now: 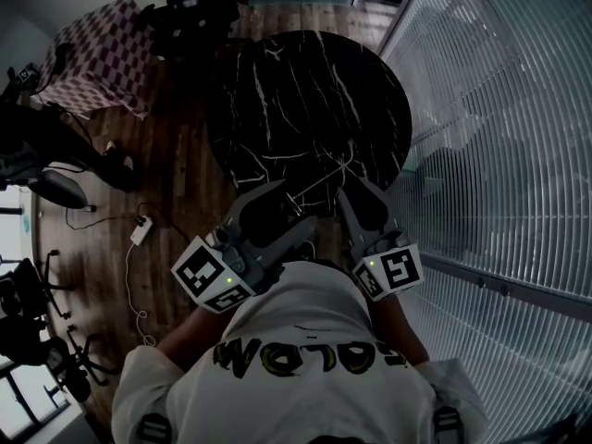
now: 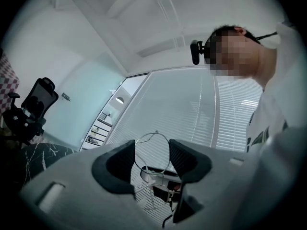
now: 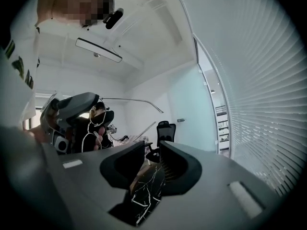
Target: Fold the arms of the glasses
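Left gripper [image 2: 152,151]: closed on the glasses [image 2: 154,133]. One thin wire lens rim sits between its pads, touching both. The glasses are held in the air above the near edge of the round black marble table [image 1: 305,91], between the two grippers and close to the person's chest.

Right gripper [image 3: 152,155]: jaws partly apart. Only the table top and an office chair [image 3: 165,128] show through the gap, and no pad presses on anything. It is held level, just beside the glasses and pointing toward the left gripper.

Seen from the right gripper view, one arm of the glasses sticks out sideways, unfolded. A second thin line reaches toward the right gripper; it may be the other arm, but the view is too dim to confirm.
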A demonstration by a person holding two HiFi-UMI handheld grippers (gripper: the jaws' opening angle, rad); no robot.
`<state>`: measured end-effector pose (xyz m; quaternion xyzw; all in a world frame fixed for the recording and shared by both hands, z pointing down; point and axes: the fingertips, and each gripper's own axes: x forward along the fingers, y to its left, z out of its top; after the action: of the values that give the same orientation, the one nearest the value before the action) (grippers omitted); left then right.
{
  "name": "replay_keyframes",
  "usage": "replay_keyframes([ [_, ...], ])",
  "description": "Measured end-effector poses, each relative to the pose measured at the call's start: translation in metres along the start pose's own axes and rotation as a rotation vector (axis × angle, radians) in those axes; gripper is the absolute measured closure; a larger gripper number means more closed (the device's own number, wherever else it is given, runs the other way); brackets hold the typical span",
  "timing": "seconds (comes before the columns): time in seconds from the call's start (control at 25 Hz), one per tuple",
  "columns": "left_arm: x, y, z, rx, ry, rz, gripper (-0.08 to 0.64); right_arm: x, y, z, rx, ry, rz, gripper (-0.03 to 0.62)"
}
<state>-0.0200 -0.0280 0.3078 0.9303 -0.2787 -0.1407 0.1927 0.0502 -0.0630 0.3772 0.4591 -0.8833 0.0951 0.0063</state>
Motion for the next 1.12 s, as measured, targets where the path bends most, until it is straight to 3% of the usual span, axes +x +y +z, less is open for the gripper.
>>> replay_keyframes([
  [1.12,0.011,-0.005,-0.01,-0.001,0.016,0.006,0.333,-0.005,0.04,0.016,0.017,-0.055,0.194,0.494],
])
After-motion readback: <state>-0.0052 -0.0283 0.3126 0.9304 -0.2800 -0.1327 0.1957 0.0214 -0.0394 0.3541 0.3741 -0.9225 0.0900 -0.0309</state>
